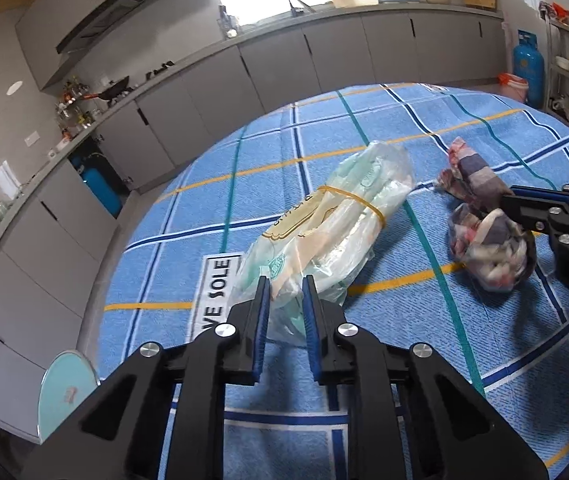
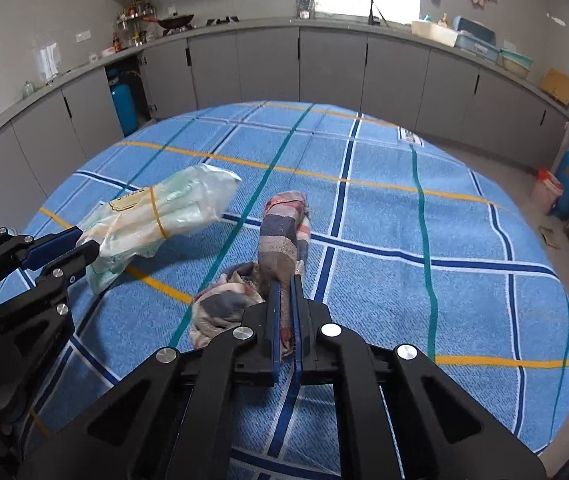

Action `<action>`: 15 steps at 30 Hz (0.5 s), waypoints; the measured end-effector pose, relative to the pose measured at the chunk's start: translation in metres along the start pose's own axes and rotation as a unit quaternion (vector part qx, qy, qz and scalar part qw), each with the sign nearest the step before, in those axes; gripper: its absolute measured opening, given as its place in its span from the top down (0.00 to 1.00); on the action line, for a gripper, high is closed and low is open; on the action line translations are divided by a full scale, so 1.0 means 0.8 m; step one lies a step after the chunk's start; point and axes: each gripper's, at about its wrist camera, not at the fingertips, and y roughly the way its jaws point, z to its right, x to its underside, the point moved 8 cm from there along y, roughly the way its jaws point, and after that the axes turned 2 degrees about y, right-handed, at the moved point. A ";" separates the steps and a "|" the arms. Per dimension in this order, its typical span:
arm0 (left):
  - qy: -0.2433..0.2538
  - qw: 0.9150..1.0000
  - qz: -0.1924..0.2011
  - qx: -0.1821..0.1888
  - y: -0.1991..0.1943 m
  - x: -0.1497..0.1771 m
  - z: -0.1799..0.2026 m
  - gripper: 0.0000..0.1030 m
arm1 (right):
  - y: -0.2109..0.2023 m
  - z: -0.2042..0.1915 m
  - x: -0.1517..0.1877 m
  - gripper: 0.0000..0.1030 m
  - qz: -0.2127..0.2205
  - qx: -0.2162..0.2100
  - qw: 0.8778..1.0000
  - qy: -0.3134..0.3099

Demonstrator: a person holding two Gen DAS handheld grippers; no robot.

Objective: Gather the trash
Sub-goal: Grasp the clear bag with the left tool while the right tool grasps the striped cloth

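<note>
With my left gripper (image 1: 286, 292) clamped on the near end of the banded plastic bag bundle (image 1: 332, 220) and my right gripper (image 2: 284, 300) pinching the patterned cloth wad (image 2: 280, 240) – both on the blue checked tablecloth (image 2: 404, 208) – I would lift slowly, checking neither thin grip slips

Black angular grippers with blue-padded fingers (image 1: 262, 320) and silver round screws (image 2: 331, 330).

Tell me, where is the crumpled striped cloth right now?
The crumpled striped cloth lies on the blue checked tablecloth, pinched by the right gripper, right of the rubber-banded clear plastic bag bundle.
</note>
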 end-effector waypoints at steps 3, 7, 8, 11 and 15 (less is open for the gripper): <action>-0.009 1.000 0.007 -0.019 -0.013 0.005 -0.012 0.85 | -0.011 -0.001 -0.001 0.95 0.014 -0.001 1.000 -0.001; -0.026 0.999 0.015 -0.042 -0.037 0.012 -0.038 0.86 | -0.024 -0.007 -0.004 0.95 0.025 -0.006 1.000 -0.004; -0.030 0.998 0.018 -0.049 -0.044 0.014 -0.044 0.86 | -0.030 -0.010 -0.006 0.95 0.030 -0.006 1.000 -0.007; -0.042 0.996 0.024 -0.070 -0.064 0.023 -0.066 0.86 | -0.041 -0.021 -0.012 0.95 0.039 -0.006 0.999 -0.019; -0.065 0.993 0.027 -0.092 -0.087 0.036 -0.092 0.86 | -0.055 -0.035 -0.016 0.95 0.050 -0.007 0.998 -0.032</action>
